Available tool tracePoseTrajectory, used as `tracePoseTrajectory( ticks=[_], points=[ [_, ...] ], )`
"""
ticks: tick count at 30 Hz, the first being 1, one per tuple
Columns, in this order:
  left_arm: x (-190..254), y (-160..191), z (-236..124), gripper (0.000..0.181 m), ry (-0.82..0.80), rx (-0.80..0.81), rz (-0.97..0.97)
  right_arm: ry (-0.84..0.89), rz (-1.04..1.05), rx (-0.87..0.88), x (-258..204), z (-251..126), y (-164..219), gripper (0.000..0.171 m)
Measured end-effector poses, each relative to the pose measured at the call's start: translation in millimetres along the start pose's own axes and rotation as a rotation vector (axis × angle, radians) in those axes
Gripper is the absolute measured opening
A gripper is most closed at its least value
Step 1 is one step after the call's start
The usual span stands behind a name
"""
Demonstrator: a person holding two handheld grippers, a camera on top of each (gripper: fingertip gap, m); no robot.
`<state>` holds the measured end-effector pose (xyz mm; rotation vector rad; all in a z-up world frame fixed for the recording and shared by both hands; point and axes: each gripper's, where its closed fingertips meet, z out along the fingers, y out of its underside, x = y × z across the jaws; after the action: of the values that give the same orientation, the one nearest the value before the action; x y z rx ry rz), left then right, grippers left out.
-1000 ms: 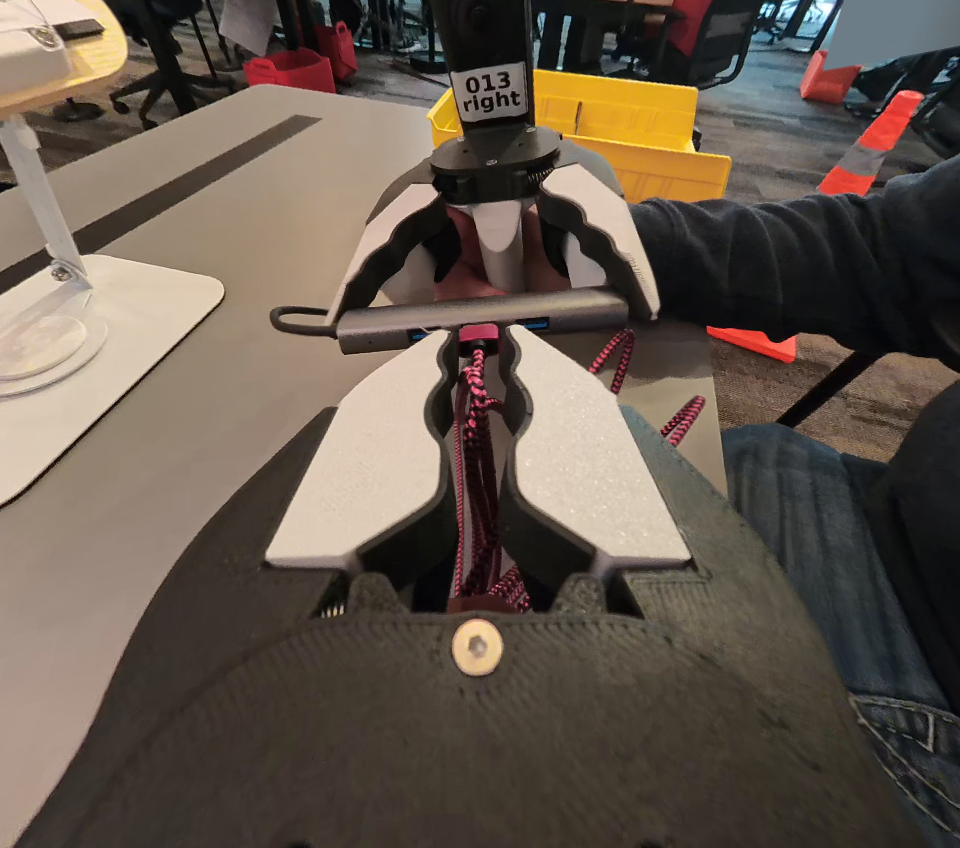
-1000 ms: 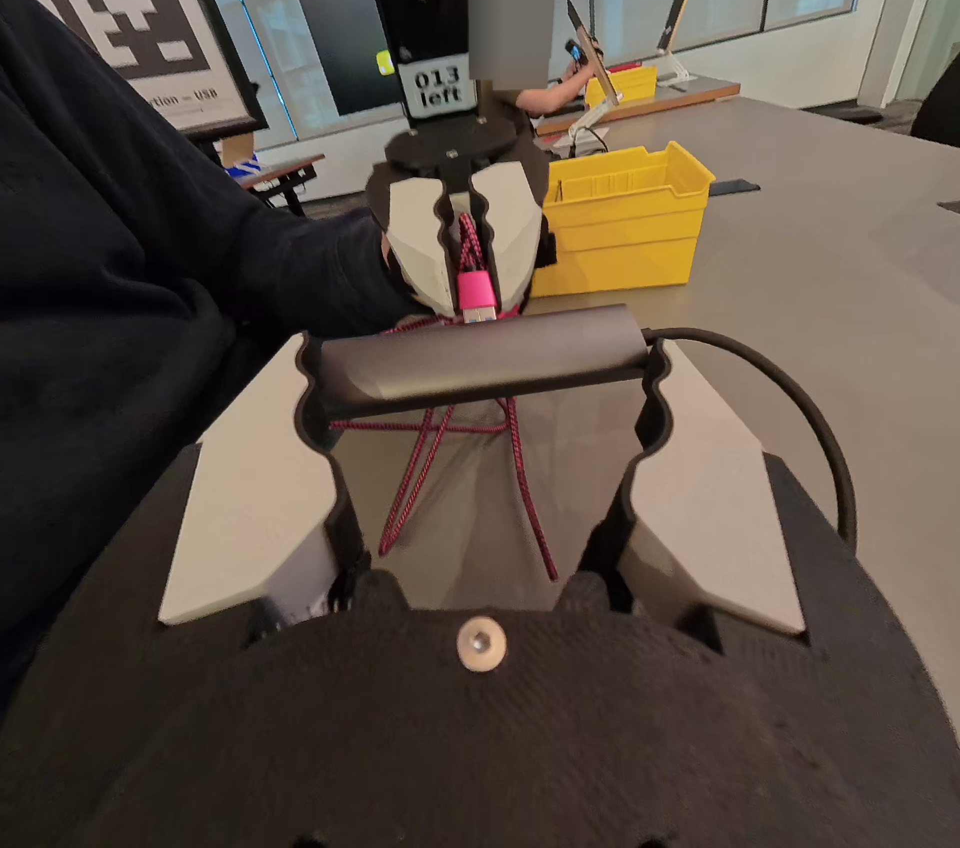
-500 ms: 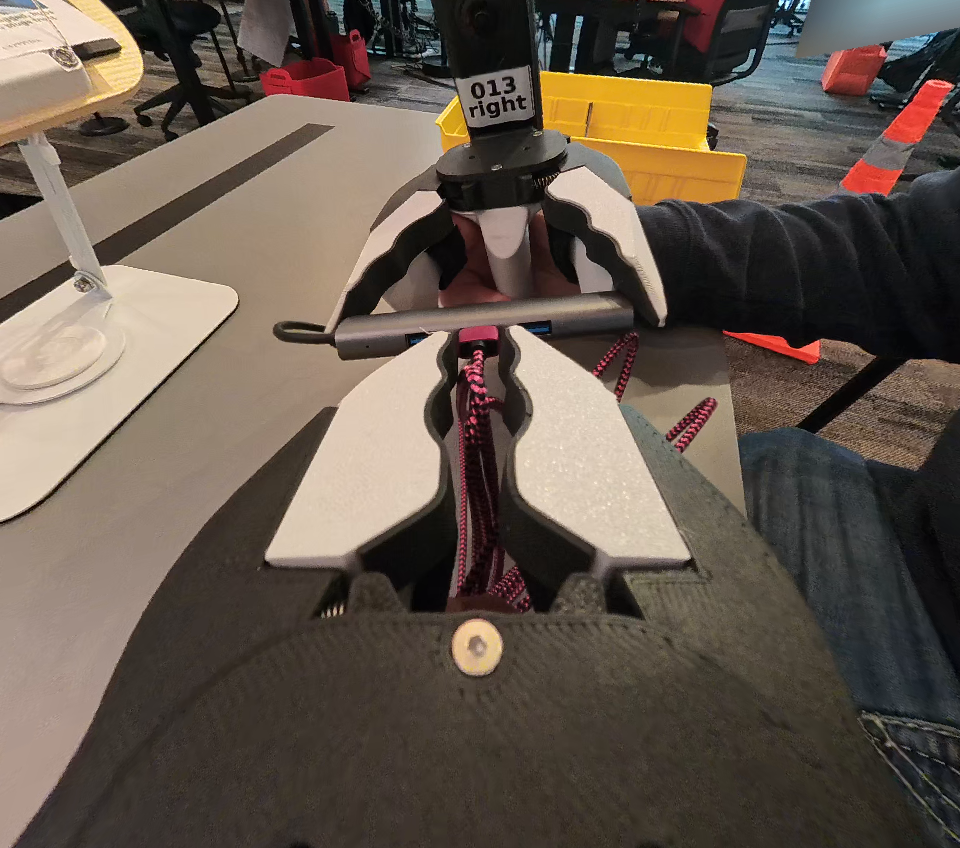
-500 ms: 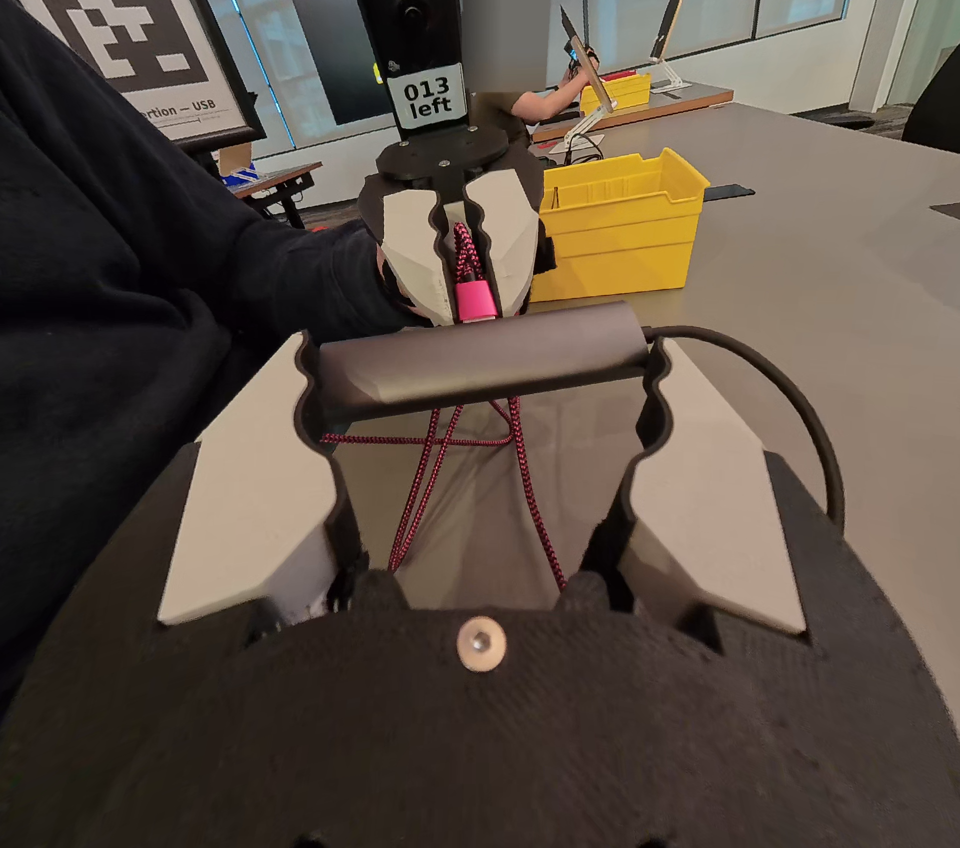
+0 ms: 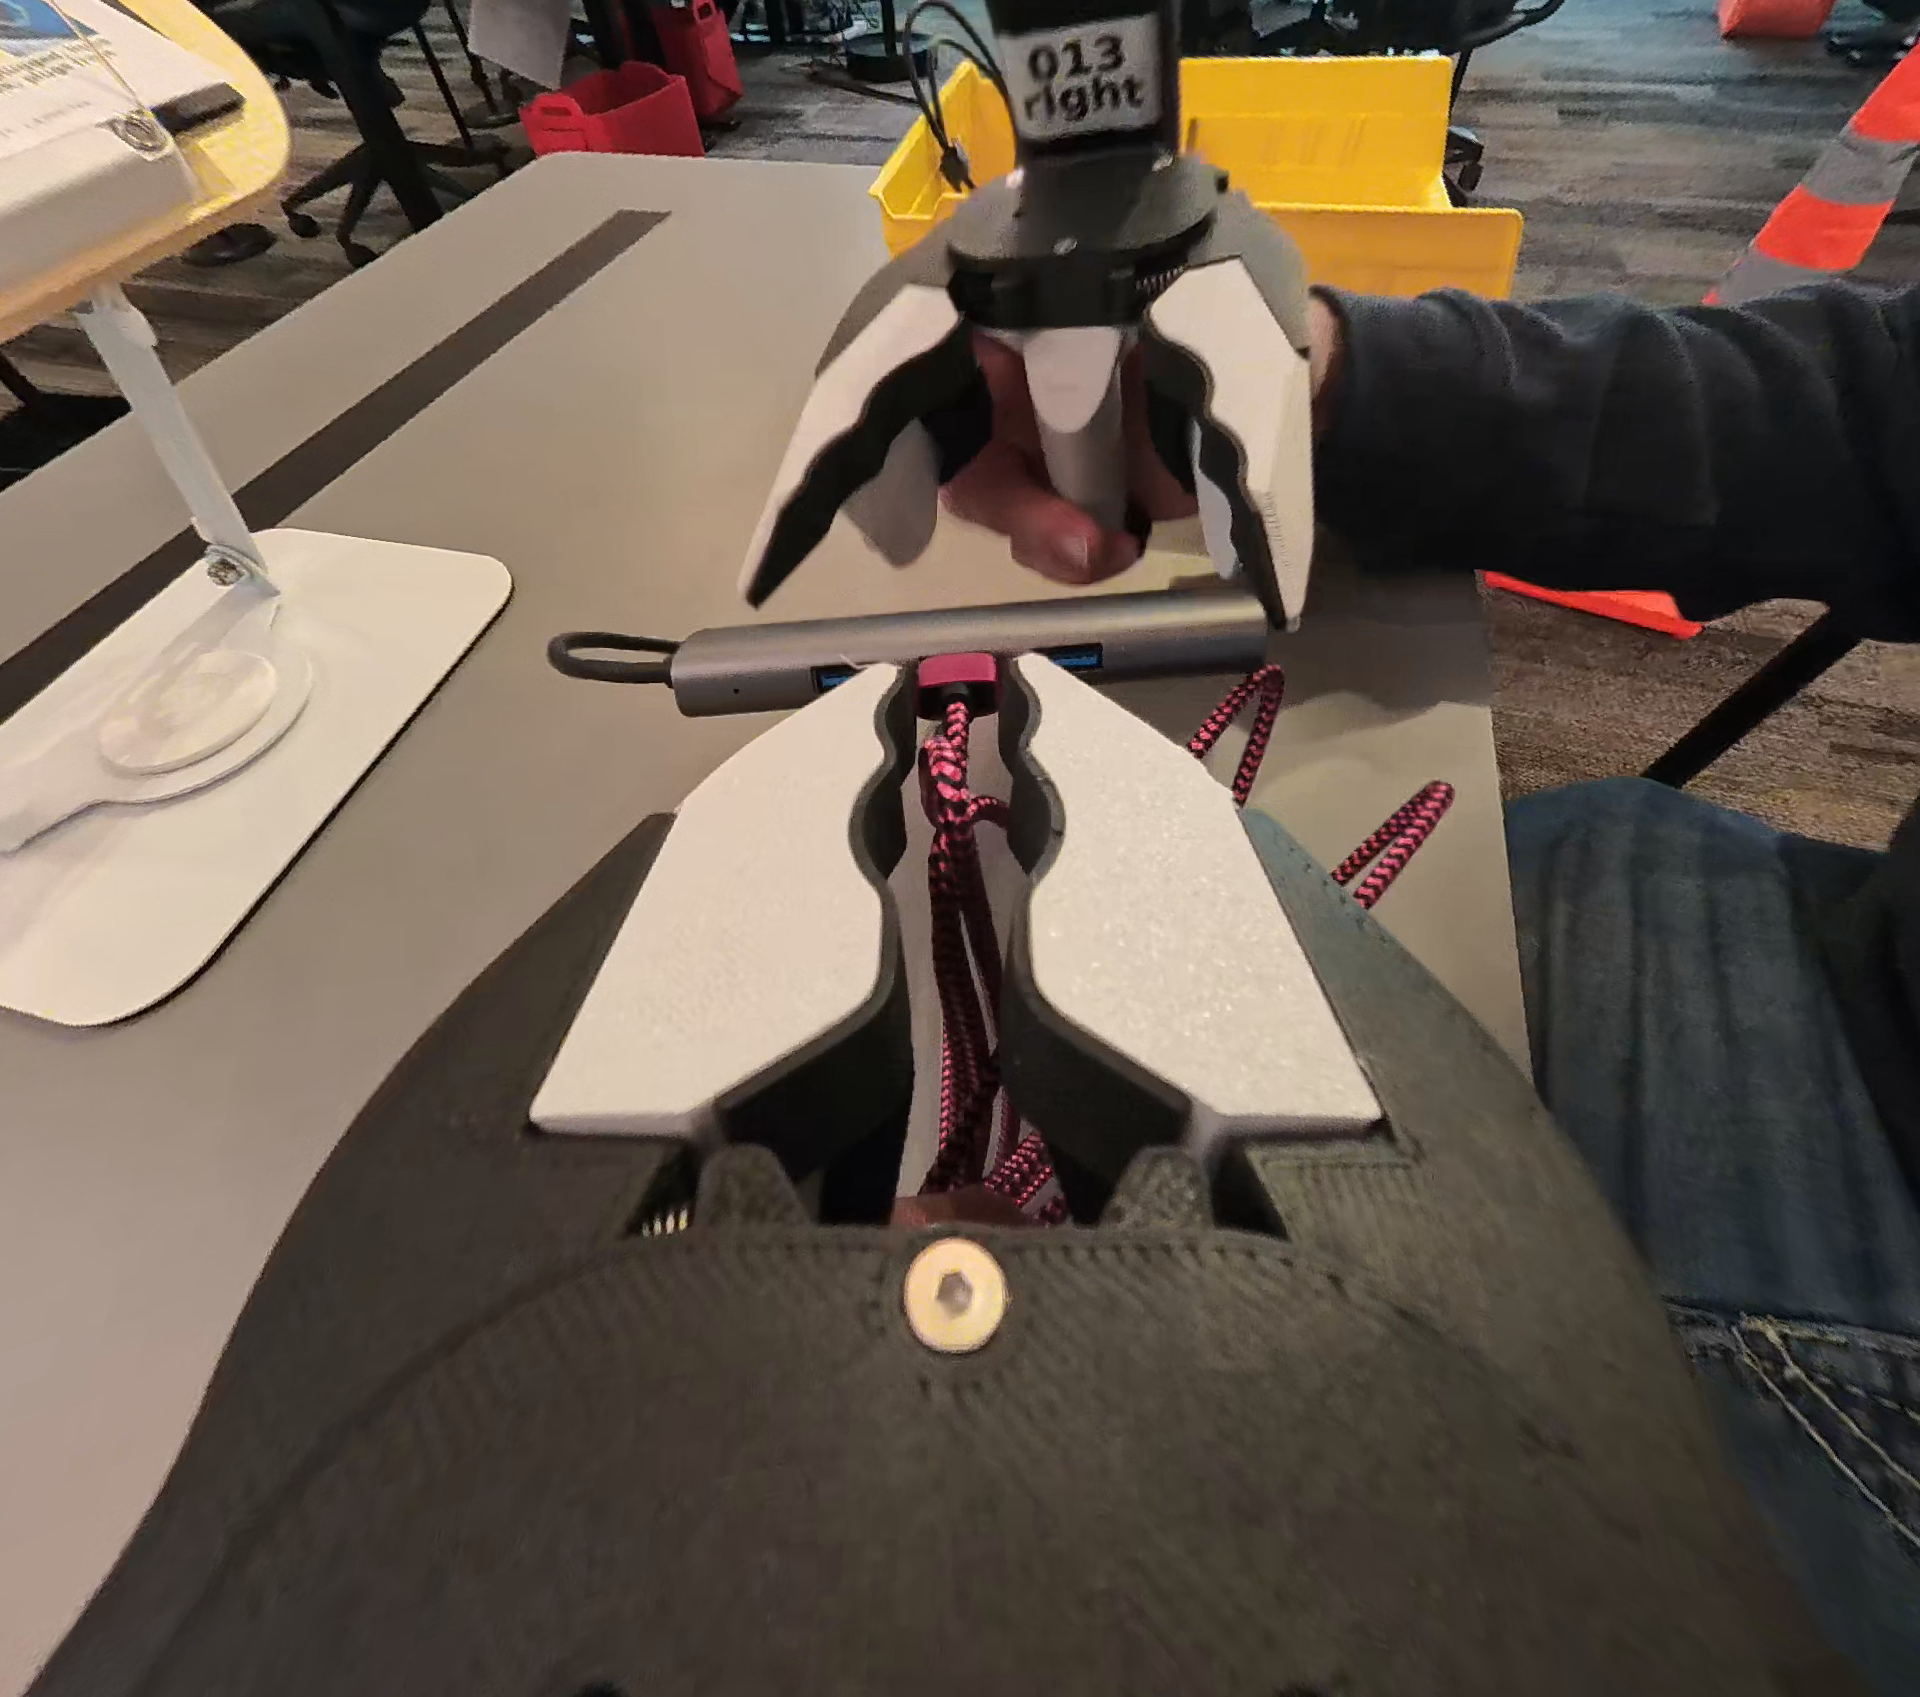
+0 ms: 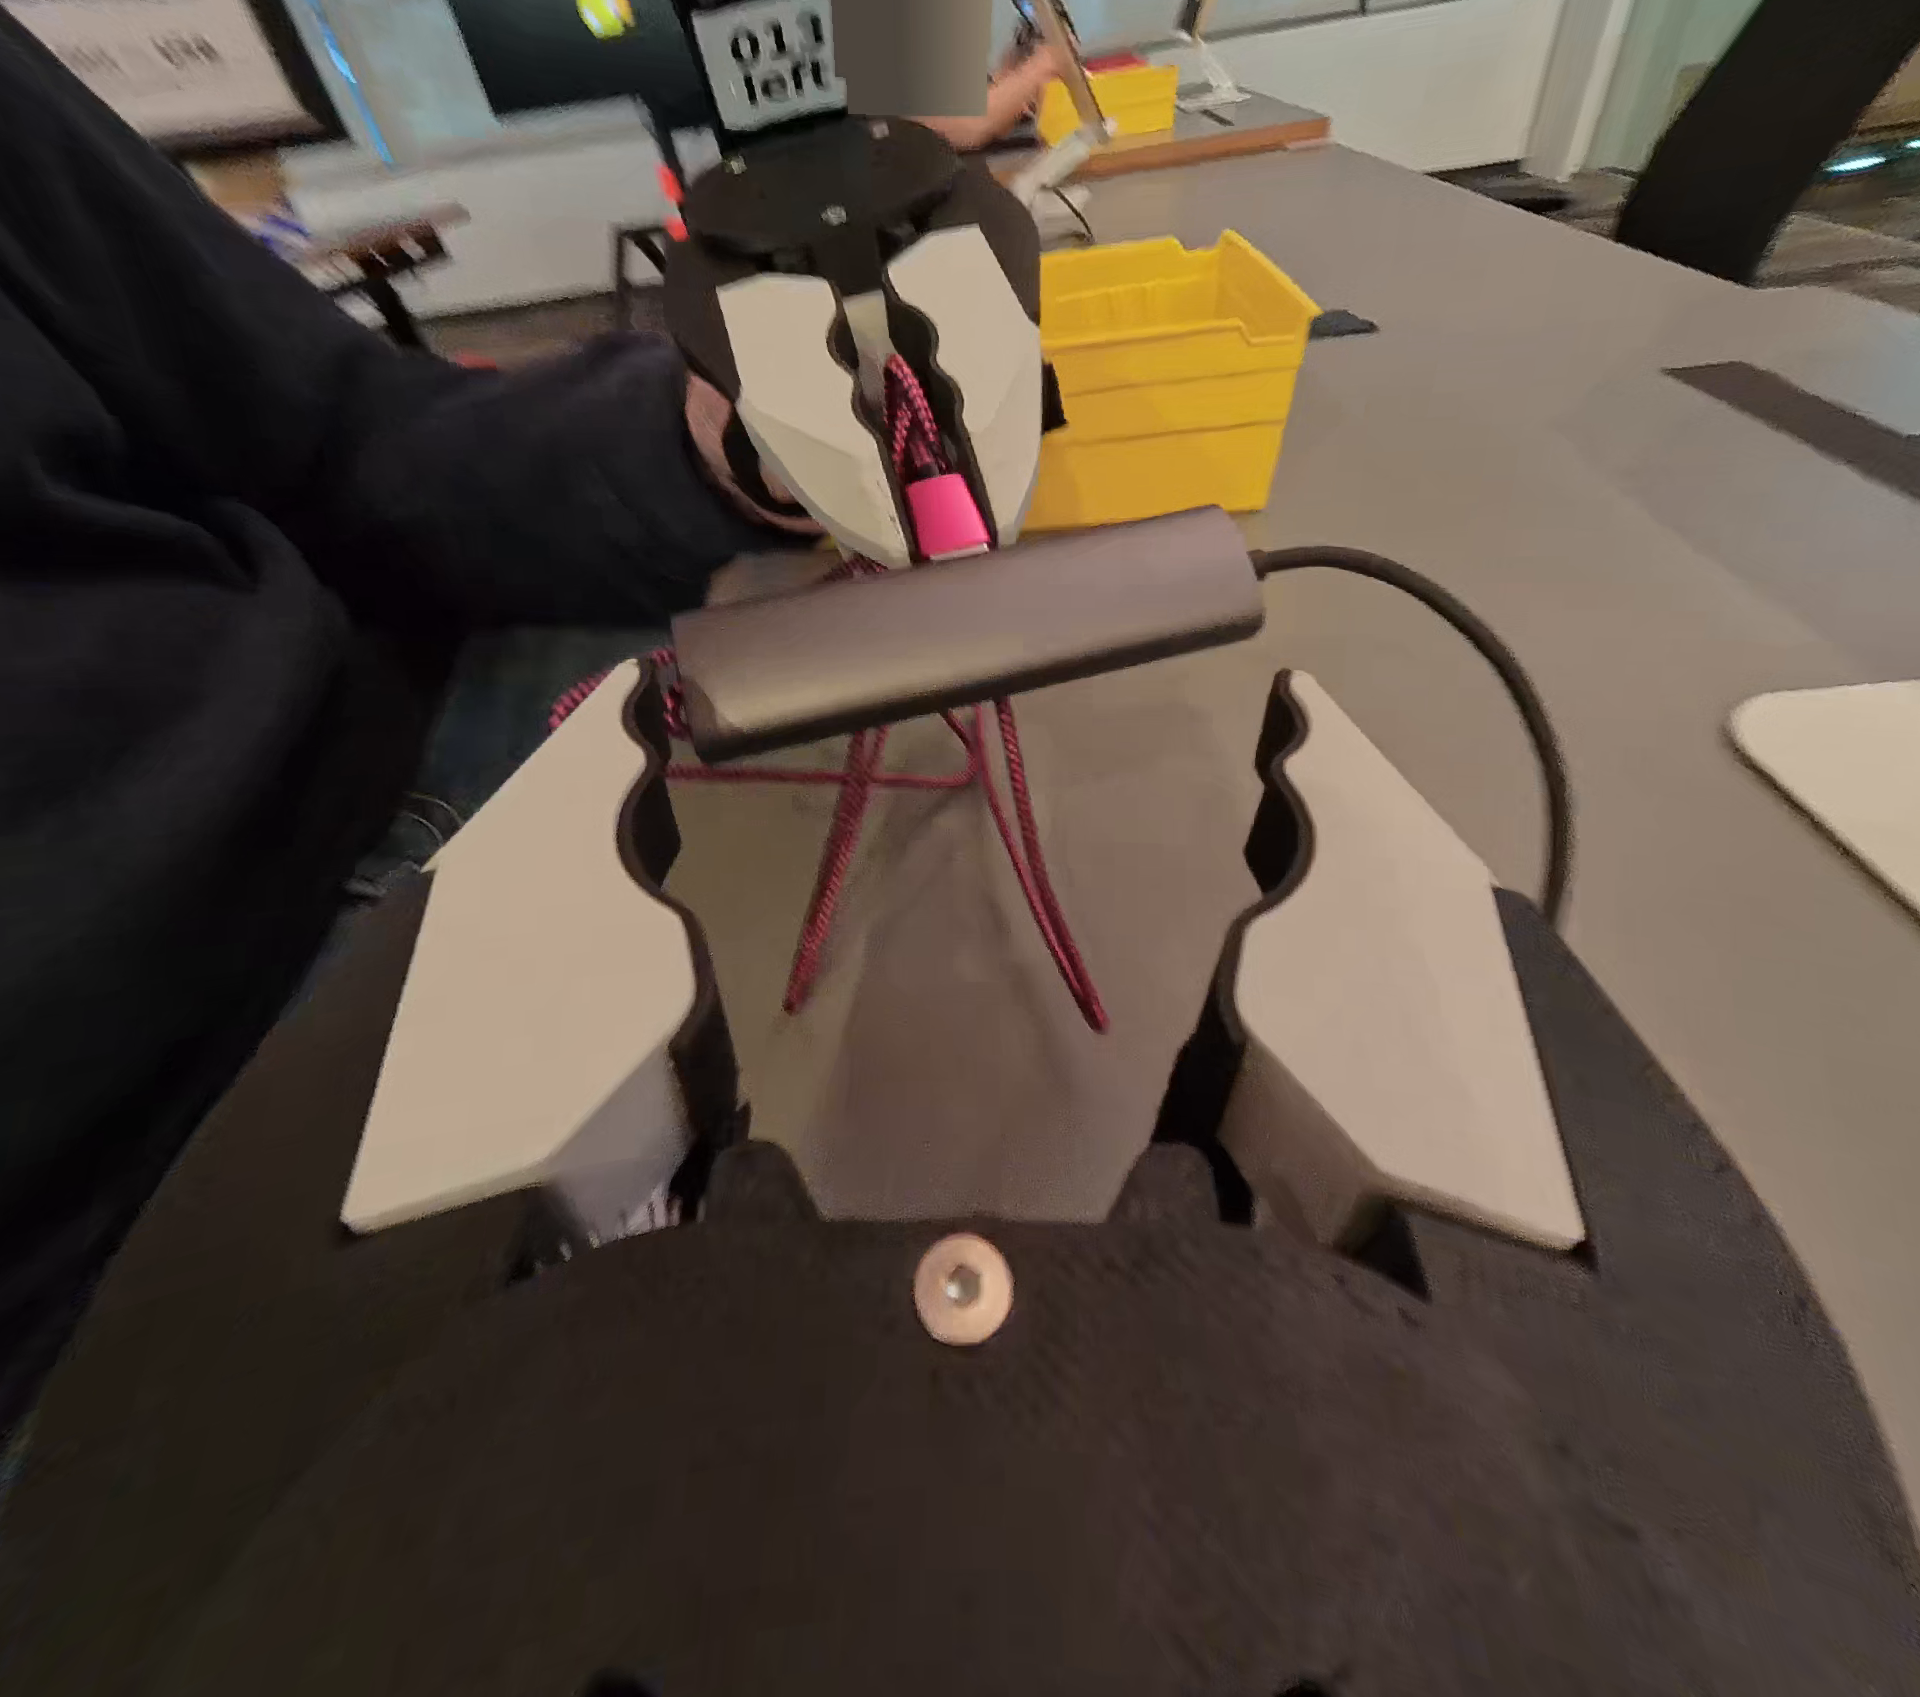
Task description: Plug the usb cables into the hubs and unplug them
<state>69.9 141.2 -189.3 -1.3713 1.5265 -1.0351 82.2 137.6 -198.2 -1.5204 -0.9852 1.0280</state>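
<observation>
A grey USB hub [image 5: 1143,629] hangs level just above the grey table [image 5: 499,421]. A pink plug [image 5: 956,673] on a pink-and-black braided cable [image 5: 951,868] sits in its middle port. My left gripper [image 5: 956,681] is shut on that plug. My right gripper [image 5: 1016,608] is open and raised behind the hub, with only its right fingertip at the hub's end. In the right wrist view the hub [image 6: 966,639] lies tilted just beyond my right gripper [image 6: 961,691], no longer between the fingers. The left gripper [image 6: 940,546] there holds the plug [image 6: 943,517].
A yellow bin [image 5: 1351,120] stands behind the right gripper, and another yellow bin [image 6: 1164,400] stands behind the left one. A white stand base [image 5: 208,712] is on the table's left. The hub's black lead [image 6: 1496,681] loops aside. The table edge and a person's leg are at the right. Left and right tips are no more than a few centimetres apart.
My right gripper has opened, let go of the hub and lifted back. The hub now hangs tilted on the plug. My left gripper still grips the plug.
</observation>
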Motion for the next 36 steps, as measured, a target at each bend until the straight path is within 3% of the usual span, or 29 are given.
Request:
tracePoseTrajectory(
  ticks=[5, 9, 11, 14, 16, 19, 23, 24, 27, 31, 36],
  points=[
    [-0.1, 0.1, -3.6, 0.014, 0.009, -0.035, 0.001, 0.127, -0.193, -0.278, 5.4, -5.1, 19.4, 0.121],
    [-2.0, 1.2, -0.8, 0.014, -0.003, -0.07, -0.03, 0.229, -0.376, -0.443, 6.0, -1.2, 18.3, 0.115],
    [-1.8, 0.7, 1.7, 0.015, 0.001, -0.069, -0.067, 0.275, -0.447, -0.483, 5.9, 4.2, 17.5, 0.1],
    [-10.6, 1.7, 3.9, 0.015, -0.051, -0.064, -0.139, 0.381, -0.507, -0.514, 10.0, 10.5, 17.4, 0.064],
    [-13.7, 4.8, 3.1, 0.015, -0.057, -0.063, -0.178, 0.479, -0.608, -0.536, 13.6, 10.8, 16.1, 0.053],
    [-9.9, 9.8, 9.1, 0.014, -0.065, -0.111, -0.174, 0.524, -0.678, -0.602, 10.4, 17.8, 21.0, 0.057],
    [-3.0, 6.3, 14.5, 0.014, -0.035, -0.099, -0.199, 0.712, -0.791, -0.641, 24.0, 6.9, 9.6, 0.015],
    [-2.8, 5.6, 15.0, 0.014, -0.037, -0.097, -0.211, 0.726, -0.811, -0.639, 24.5, 5.3, 7.6, 0.014],
    [-1.8, -0.4, 13.2, 0.017, -0.043, -0.097, -0.2, 0.73, -0.759, -0.615, 25.0, 1.8, 4.6, 0.014],
    [-6.3, -39.2, -10.7, 0.047, -0.109, 0.068, -0.113, 0.738, -0.661, -0.56, 24.8, -18.1, -10.9, 0.014],
    [-12.4, -77.4, -55.0, 0.051, -0.235, 0.261, 0.0, 0.777, -0.508, -0.464, 18.6, -66.1, -53.9, 0.014]
  ],
)
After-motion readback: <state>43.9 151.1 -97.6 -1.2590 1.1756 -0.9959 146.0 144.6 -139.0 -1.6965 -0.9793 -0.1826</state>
